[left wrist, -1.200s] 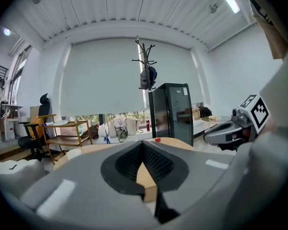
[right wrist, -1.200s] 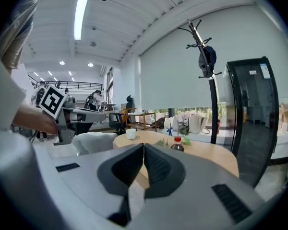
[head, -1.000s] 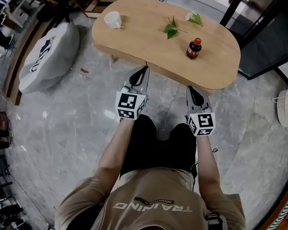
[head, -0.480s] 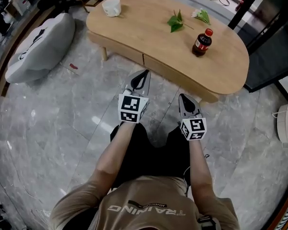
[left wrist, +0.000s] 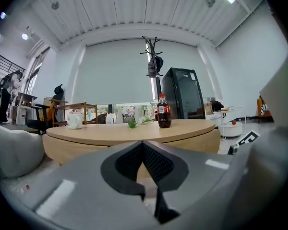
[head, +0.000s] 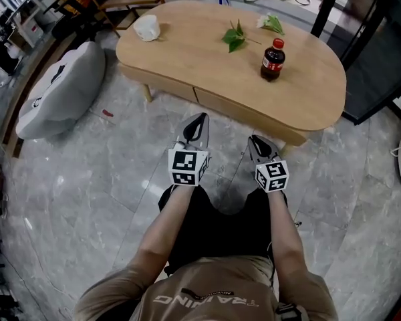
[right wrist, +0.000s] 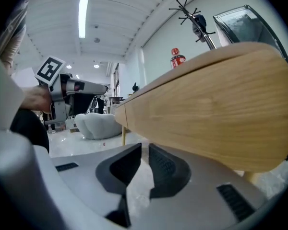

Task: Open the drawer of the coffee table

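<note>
The oval wooden coffee table (head: 207, 52) stands ahead of me, with its drawer front (head: 244, 109) along the near side, shut flush. My left gripper (head: 197, 121) is shut and empty and points at the table's side, a short way off it. My right gripper (head: 254, 142) is also shut and empty, low in front of the drawer front. In the right gripper view (right wrist: 144, 148) the wooden side (right wrist: 206, 104) looms just above the jaws, with a seam (right wrist: 125, 115) between two fronts. From the left gripper (left wrist: 143, 145) I look level across the table top (left wrist: 134, 133).
On the table stand a cola bottle (head: 272, 59), a white cup (head: 147, 27) and green leaves (head: 235, 37). A grey beanbag (head: 60, 89) lies on the floor at the left. A dark glass-framed door (head: 381, 52) is at the right. The floor is grey marble tile.
Both grippers have sunk in front of the table's near side, the right one further. Their jaws have stayed shut.
</note>
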`<state>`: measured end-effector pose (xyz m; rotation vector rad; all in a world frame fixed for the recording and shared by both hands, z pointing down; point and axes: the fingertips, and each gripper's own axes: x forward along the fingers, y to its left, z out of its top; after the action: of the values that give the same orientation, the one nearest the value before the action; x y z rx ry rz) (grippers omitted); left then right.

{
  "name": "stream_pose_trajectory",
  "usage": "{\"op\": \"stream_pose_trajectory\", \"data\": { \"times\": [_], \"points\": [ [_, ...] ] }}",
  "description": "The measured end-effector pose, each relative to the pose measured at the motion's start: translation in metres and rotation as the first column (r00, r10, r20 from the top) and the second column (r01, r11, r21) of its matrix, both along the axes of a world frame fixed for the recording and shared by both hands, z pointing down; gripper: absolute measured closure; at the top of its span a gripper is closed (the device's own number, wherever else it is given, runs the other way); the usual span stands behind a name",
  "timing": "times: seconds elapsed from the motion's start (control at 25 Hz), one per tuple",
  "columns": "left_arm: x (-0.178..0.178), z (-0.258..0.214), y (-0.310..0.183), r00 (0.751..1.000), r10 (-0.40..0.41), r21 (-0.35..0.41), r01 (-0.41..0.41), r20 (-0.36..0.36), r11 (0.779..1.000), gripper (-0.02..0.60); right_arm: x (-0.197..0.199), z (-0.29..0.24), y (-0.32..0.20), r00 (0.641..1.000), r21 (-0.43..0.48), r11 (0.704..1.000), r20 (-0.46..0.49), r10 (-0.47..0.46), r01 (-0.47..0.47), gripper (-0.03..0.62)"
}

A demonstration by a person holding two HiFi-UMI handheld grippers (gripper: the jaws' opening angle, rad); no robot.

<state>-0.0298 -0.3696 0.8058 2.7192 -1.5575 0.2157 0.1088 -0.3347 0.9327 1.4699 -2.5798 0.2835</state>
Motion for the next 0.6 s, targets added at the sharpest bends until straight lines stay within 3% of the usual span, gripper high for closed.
{"op": "stream_pose_trajectory", "data": {
  "times": [0.04,0.12,0.2,0.4,0.6],
  "points": [
    [0.002,0.003,0.000,1.000,0.005,-0.004,-0.005,0.000,1.000,0.575,0.001,0.006,-0.002,1.000,-0.011,1.000,0.005,-0.008,0.008,0.562],
    [0.003,0.009,0.001,1.000,0.018,-0.007,-0.018,0.020,1.000,0.575,0.002,0.018,-0.007,0.999,-0.037,0.999,0.022,-0.025,0.026,0.453],
    [-0.002,0.013,0.000,0.999,0.018,-0.003,-0.018,0.044,1.000,0.575,0.002,0.028,-0.014,0.999,-0.046,0.998,0.043,-0.031,0.033,0.442],
    [-0.011,0.019,-0.003,1.000,0.003,-0.048,-0.005,-0.026,0.999,0.575,0.009,0.036,-0.034,0.991,-0.003,1.000,0.134,-0.023,0.024,0.422],
    [0.000,0.024,0.001,0.997,0.069,-0.026,-0.068,0.042,0.997,0.575,0.014,0.027,-0.049,0.976,0.052,0.998,0.218,0.017,-0.029,0.422]
  ]
}}
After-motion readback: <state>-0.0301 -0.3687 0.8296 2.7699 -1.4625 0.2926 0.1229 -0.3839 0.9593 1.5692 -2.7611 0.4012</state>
